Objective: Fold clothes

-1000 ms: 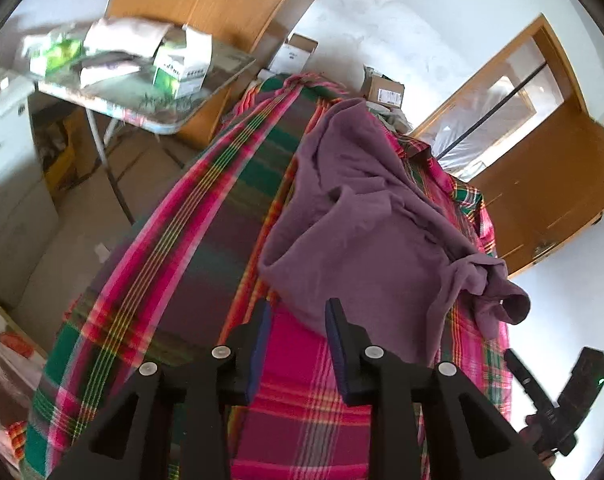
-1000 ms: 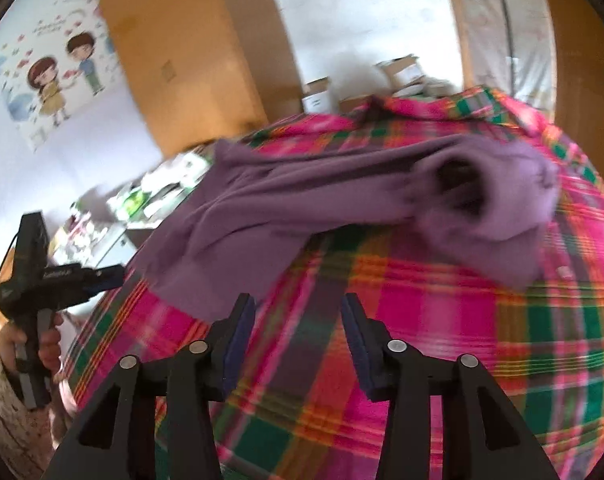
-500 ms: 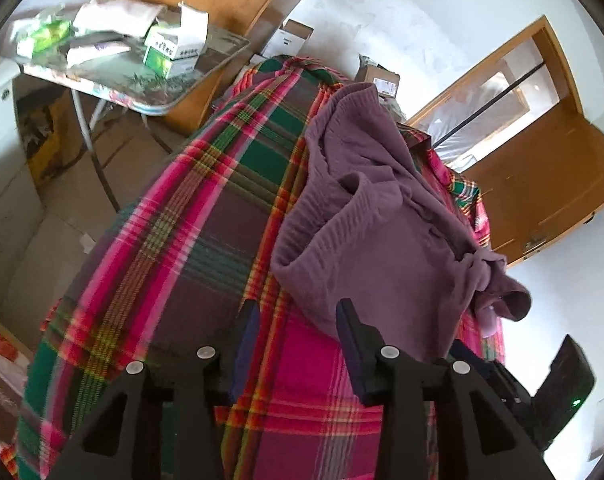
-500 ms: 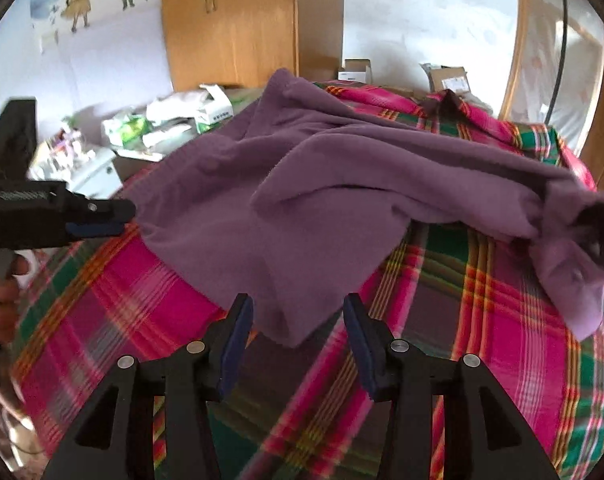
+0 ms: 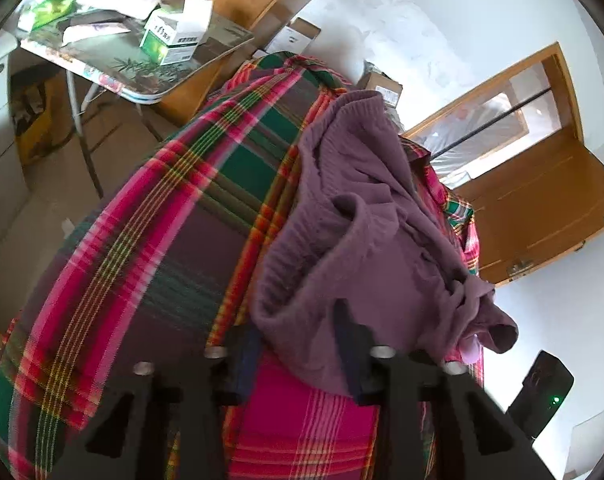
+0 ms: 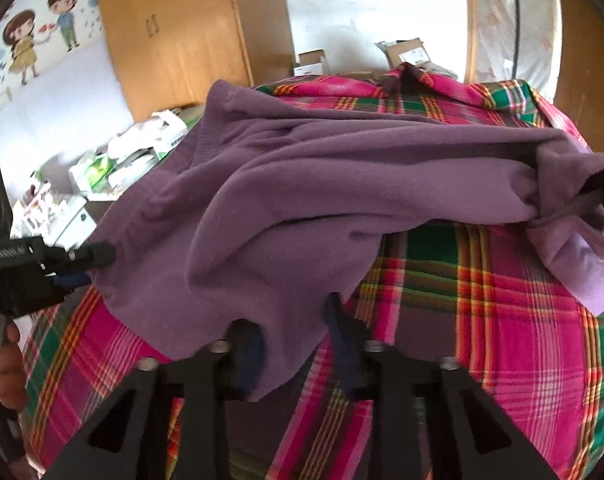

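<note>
A crumpled purple sweater (image 5: 365, 216) lies on a bed under a pink and green plaid cover (image 5: 174, 208). My left gripper (image 5: 296, 346) is open at the sweater's near edge, and the hem lies between its fingers. In the right wrist view the sweater (image 6: 341, 184) spreads across the cover (image 6: 501, 320). My right gripper (image 6: 296, 346) is open too, with a hanging corner of the cloth between its fingers. The left gripper (image 6: 82, 266) shows at the sweater's left edge, held by a hand (image 6: 4, 364). The right gripper (image 5: 541, 394) shows at the lower right of the left wrist view.
A folding table (image 5: 150, 92) with boxes and packets stands left of the bed. Cardboard boxes (image 6: 405, 52) sit past the bed's far end. A wooden wardrobe (image 6: 174, 36) is at the back left and an open wooden door (image 5: 541, 200) at the right.
Both grippers have moved forward and down to the sweater. Its near edge, ahead of the fingertips before, now lies between the fingers of each. The jaws stay open.
</note>
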`<act>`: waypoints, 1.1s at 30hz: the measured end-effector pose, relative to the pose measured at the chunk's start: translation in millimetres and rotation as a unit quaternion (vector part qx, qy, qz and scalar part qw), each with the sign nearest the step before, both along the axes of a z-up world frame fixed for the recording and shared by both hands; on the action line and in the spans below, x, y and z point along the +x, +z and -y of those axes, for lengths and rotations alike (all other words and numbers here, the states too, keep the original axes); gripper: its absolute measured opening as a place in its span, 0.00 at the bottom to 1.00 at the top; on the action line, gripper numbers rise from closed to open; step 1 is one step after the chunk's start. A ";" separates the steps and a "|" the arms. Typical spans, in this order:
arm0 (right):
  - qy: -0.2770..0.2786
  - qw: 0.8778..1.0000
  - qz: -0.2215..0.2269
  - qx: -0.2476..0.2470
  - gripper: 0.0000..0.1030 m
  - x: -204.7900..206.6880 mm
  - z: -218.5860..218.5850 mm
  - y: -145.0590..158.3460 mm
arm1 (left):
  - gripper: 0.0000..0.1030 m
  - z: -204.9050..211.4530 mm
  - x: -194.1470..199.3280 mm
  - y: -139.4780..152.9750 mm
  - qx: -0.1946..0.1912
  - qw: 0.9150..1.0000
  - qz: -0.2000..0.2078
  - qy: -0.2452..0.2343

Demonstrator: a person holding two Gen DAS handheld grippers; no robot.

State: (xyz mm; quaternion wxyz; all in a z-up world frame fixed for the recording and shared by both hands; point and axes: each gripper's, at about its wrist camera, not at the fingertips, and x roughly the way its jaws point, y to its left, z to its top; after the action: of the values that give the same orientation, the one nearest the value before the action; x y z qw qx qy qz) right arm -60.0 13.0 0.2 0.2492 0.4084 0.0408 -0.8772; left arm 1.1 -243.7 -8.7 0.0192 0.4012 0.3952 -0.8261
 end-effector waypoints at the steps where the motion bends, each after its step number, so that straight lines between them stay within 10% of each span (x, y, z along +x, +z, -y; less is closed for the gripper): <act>1: -0.003 1.000 0.001 -0.007 0.09 0.7 -2.9 1.1 | 0.13 0.5 -0.4 0.2 0.002 1.000 -0.001 0.001; 17: -0.009 0.994 -0.057 -0.091 0.03 61.1 -50.7 56.3 | 0.09 -5.8 36.9 38.9 0.000 0.998 -0.067 0.017; 33: 0.031 0.991 -0.041 -0.120 0.03 145.0 -68.6 44.7 | 0.09 -12.0 112.3 30.8 -0.012 0.998 -0.057 0.021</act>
State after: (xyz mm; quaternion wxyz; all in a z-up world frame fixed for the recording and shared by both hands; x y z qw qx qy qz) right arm 84.9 81.6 44.8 0.3221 0.3373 -0.0419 -0.8836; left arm 113.4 -231.7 22.1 0.0192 0.3446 0.3942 -0.8518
